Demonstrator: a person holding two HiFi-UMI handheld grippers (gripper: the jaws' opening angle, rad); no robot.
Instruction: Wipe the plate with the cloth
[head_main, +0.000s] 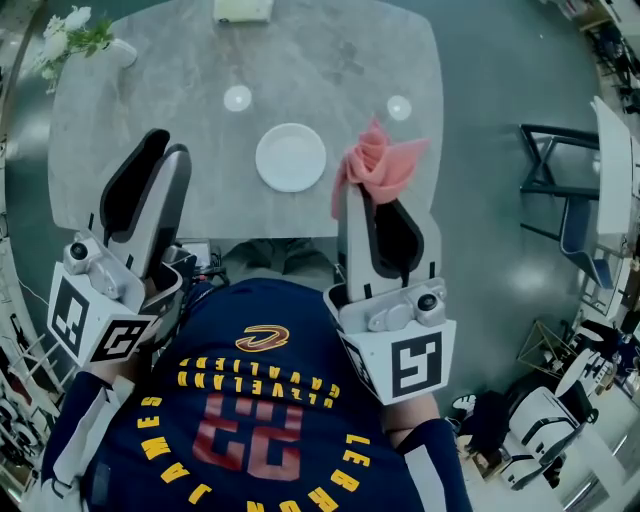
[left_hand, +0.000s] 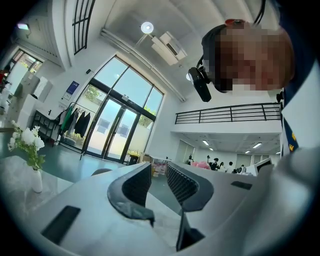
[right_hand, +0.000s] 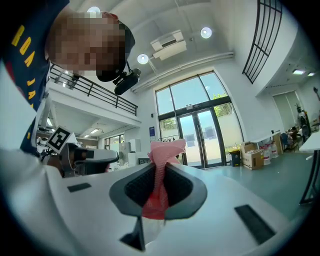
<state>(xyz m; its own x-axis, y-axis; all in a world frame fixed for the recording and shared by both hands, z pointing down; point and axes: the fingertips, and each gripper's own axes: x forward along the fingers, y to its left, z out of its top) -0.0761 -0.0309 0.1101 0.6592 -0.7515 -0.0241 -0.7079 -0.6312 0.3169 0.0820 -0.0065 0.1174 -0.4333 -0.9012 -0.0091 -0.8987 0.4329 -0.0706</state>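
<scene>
The person stands at the near edge of a grey stone-look table, with both grippers held up close to the chest in a navy jersey and tilted so that their own cameras look out across the room rather than down. The right gripper has its fingers closed on a pink cloth – in the right gripper view the cloth is pinched as a narrow fold between the dark pads of the right gripper, with a crumpled bunch sticking out past the tips. The left gripper holds nothing; in the left gripper view the fingers of the left gripper stand a little apart, with only the floor showing through the narrow gap. The white plate lies flat on the table, towards the near edge, and in the head view it sits between the two grippers – the cloth hangs above and to its right and is not touching it. Two small white discs lie further back on the table, one on each side of the plate, a vase of white flowers stands at the far left corner, and a pale box sits at the far edge
</scene>
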